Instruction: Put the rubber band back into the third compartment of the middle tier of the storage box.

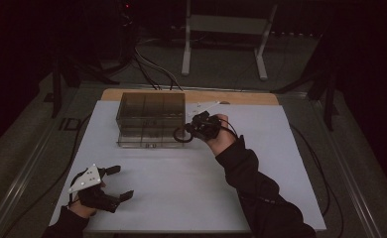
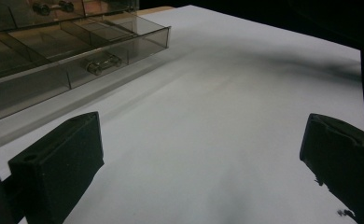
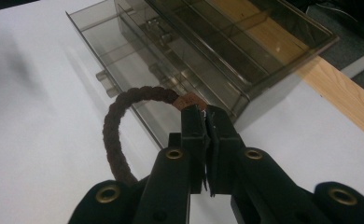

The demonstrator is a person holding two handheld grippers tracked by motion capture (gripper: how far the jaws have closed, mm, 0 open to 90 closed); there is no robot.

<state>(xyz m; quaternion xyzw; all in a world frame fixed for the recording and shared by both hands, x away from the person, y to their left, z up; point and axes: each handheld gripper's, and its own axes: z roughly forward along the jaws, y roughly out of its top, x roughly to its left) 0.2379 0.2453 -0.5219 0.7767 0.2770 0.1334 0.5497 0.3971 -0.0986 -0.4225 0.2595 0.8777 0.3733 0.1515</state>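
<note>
Seemingly light and floppy, a braided hair tie (image 3: 112, 135) hangs pinched at its joint in the right gripper (image 3: 206, 114) beside the organizer's open drawer (image 3: 124, 60); left gripper (image 1: 116, 182) rests wide on the desk (image 1: 191, 188).

Dark braided loop (image 3: 117, 135) hangs from the right gripper (image 3: 206, 114), beside the open drawer (image 3: 138, 70).

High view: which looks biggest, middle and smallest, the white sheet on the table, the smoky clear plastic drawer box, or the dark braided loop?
Largest to smallest as they look in the high view:
1. white sheet, by far
2. smoky clear plastic drawer box
3. dark braided loop, held in the right gripper, hard to make out.
</note>
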